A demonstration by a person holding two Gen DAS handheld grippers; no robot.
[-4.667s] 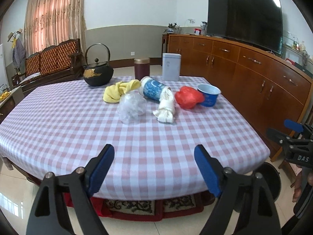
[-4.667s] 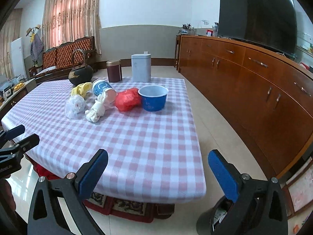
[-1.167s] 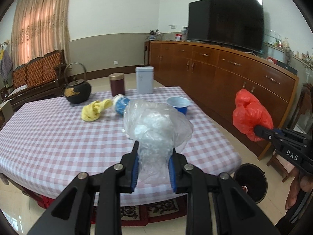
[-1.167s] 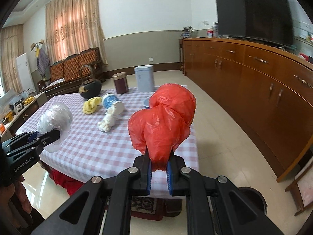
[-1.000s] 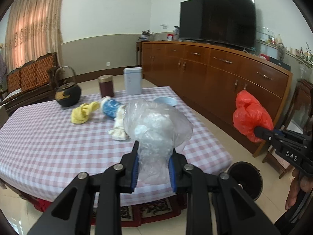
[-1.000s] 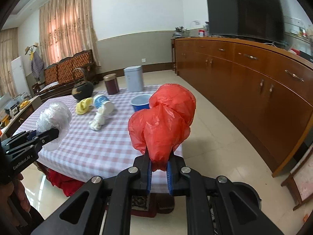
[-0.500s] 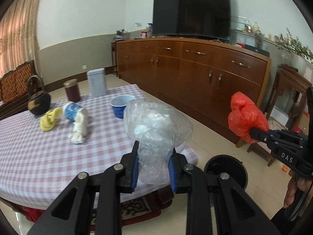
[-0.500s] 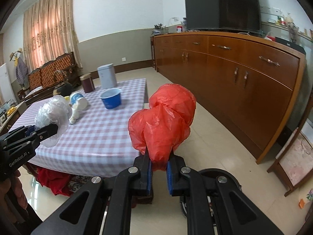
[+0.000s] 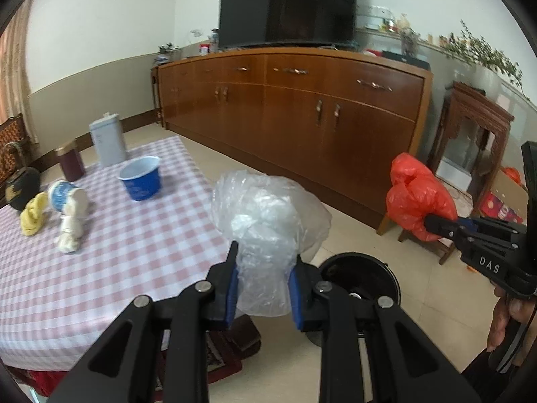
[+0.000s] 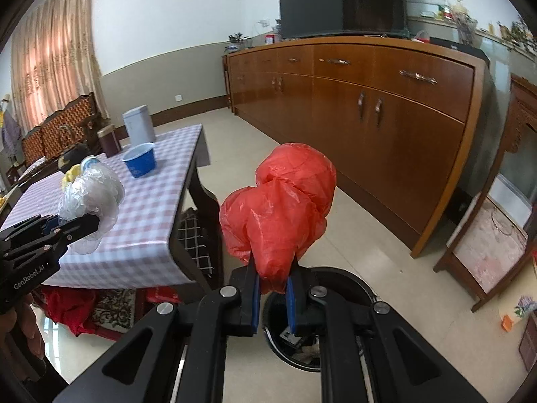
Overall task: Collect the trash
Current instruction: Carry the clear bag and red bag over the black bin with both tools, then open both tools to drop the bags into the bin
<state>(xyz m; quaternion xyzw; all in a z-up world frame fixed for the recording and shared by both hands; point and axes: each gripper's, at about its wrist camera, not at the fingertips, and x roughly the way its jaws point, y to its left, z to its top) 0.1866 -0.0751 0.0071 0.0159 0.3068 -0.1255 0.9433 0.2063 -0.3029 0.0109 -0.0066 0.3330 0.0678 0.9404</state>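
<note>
Red plastic, one crumpled bag (image 10: 280,208), stands bunched upward from the right gripper (image 10: 273,290), pinched at its lower end above the black bin (image 10: 352,288). One clear bag (image 9: 265,221) likewise rises from the left gripper (image 9: 265,288), clamped, beside the checked table (image 9: 110,252) holding two cups: one blue (image 9: 141,178) upright, one (image 9: 63,198) on its side.

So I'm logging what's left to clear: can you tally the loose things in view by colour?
Red bag, in the right tool: 1
Clear bag, in the left tool: 1
Blue cups, one upright, one tipped: 2
Yellow cloth: 1
White wad: 1
Total: 6
</note>
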